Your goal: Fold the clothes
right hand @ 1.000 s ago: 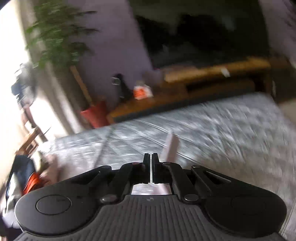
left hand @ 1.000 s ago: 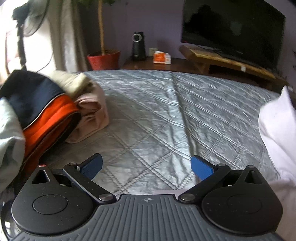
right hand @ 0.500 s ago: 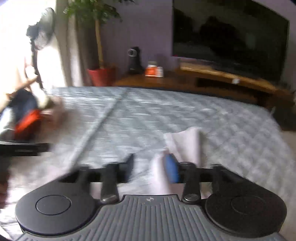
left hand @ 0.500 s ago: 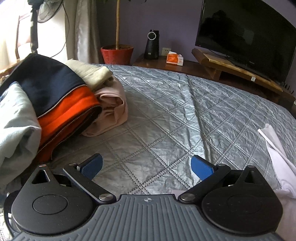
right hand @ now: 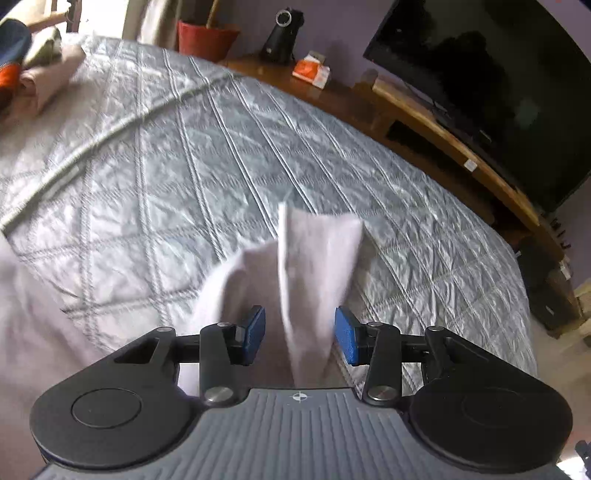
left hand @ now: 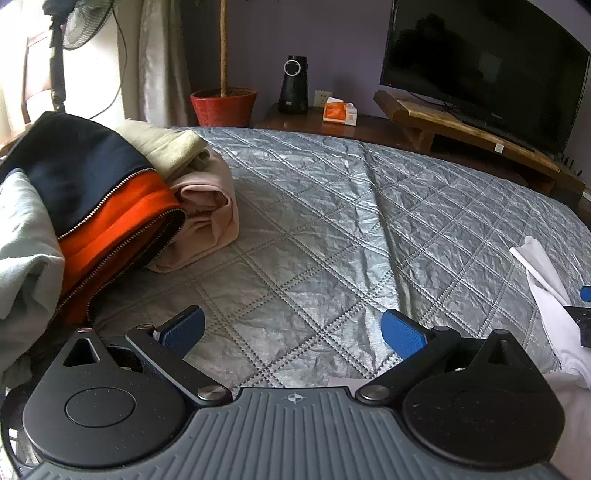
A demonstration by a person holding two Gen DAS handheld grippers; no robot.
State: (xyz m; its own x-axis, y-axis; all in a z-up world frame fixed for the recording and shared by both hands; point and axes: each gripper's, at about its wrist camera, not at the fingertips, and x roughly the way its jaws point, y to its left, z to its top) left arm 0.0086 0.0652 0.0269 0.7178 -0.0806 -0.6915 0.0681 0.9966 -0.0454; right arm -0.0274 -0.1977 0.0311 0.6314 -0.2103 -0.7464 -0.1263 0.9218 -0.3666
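A white garment (right hand: 314,266) lies crumpled on the grey quilted bedspread (right hand: 221,147), with one fold standing up. My right gripper (right hand: 300,332) is low over it. That fold sits between its blue pads (right hand: 255,332), which are closing and do not press on it. In the left wrist view the same white garment (left hand: 546,273) lies at the right edge, with the tip of the right gripper (left hand: 584,314) beside it. My left gripper (left hand: 291,325) hovers wide open over bare bedspread (left hand: 332,221), with nothing between its fingers.
A pile of clothes (left hand: 110,206) in navy, orange, beige and pink lies on the bed's left side. Beyond the bed stand a red plant pot (left hand: 223,107), a wooden TV stand (left hand: 461,125) with a television (left hand: 480,66), and a fan (left hand: 85,22).
The right gripper, earlier shut on the raised white garment, opened and dropped towards the bed; its jaws now narrow around a fold. The garment fell onto the bedspread. The left gripper stayed open.
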